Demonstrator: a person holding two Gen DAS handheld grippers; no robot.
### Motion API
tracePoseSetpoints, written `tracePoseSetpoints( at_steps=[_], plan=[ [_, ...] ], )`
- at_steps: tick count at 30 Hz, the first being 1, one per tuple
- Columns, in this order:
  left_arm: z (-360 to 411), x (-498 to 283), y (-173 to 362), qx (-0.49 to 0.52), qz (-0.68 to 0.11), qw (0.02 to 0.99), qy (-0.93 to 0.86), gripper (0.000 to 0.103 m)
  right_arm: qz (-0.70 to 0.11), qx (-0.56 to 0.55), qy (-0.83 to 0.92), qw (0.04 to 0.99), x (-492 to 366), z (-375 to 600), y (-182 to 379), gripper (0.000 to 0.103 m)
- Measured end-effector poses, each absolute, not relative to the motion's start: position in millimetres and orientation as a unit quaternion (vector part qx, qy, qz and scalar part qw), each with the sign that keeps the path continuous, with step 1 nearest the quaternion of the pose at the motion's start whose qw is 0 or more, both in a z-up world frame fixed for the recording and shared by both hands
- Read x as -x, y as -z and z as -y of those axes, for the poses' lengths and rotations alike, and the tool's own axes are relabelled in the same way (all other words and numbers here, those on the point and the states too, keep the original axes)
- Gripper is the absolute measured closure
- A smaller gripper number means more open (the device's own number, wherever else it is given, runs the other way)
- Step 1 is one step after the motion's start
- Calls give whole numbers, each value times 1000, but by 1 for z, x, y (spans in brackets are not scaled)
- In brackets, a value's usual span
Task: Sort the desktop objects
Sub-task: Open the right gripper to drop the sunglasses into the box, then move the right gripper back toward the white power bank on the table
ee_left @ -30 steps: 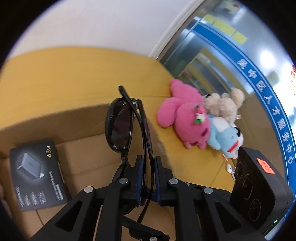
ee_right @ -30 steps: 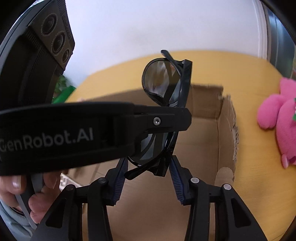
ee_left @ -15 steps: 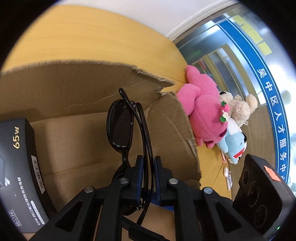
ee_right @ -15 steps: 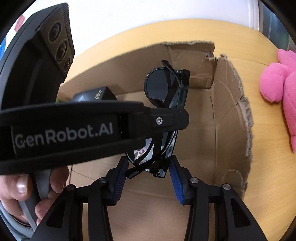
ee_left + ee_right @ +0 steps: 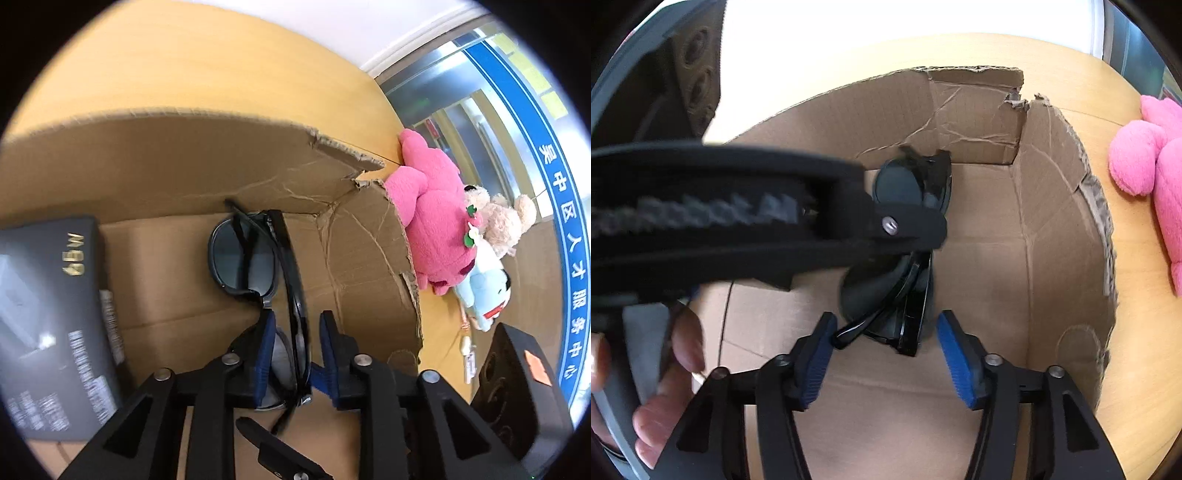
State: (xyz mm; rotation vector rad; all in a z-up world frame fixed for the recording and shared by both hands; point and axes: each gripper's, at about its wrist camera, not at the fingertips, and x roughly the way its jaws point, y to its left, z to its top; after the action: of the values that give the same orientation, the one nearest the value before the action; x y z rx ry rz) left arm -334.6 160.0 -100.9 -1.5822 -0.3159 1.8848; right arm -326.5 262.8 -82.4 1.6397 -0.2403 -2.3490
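Folded black sunglasses (image 5: 255,258) lie inside an open cardboard box (image 5: 354,229), near its far right corner. My left gripper (image 5: 295,332) is open, its blue pads standing apart on either side of the frame. In the right wrist view the sunglasses (image 5: 905,280) rest on the box floor (image 5: 982,258) under the left gripper's finger. My right gripper (image 5: 884,339) is open and empty just behind them.
A black charger package marked 65W (image 5: 51,317) lies in the box at left. A pink plush toy (image 5: 436,221), a beige one (image 5: 506,218) and a light blue one (image 5: 487,295) lie on the wooden table (image 5: 184,55) right of the box.
Both grippers went down into the box with the sunglasses. The left gripper's jaws have opened and let the sunglasses go; the right gripper's jaws have opened wider.
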Motion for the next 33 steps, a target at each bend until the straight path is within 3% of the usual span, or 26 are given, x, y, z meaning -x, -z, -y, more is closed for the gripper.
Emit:
tracePoseSetpoints(
  at_steps=[8,11,14,18,24,33],
  plan=[
    [-120,296,31,528,80,316,-784,72,42,-525,841,122,287,-251,43,20],
    [-97,264,-4,480,58,305,-820,62,21,-497,861,102,266,-258,24,19],
    [-74,213,-39,406,9,249,-879,49,7,-454,888,75,237,-274,3,11],
    [-47,133,-71,302,-39,193,-933,22,-28,-399,914,65,195,-264,-28,1],
    [-16,45,-78,242,-46,99,-964,22,-12,-355,931,85,124,-243,-57,0],
    [29,-19,-73,232,-4,61,-971,22,-11,-359,929,94,74,-214,-43,0]
  ],
)
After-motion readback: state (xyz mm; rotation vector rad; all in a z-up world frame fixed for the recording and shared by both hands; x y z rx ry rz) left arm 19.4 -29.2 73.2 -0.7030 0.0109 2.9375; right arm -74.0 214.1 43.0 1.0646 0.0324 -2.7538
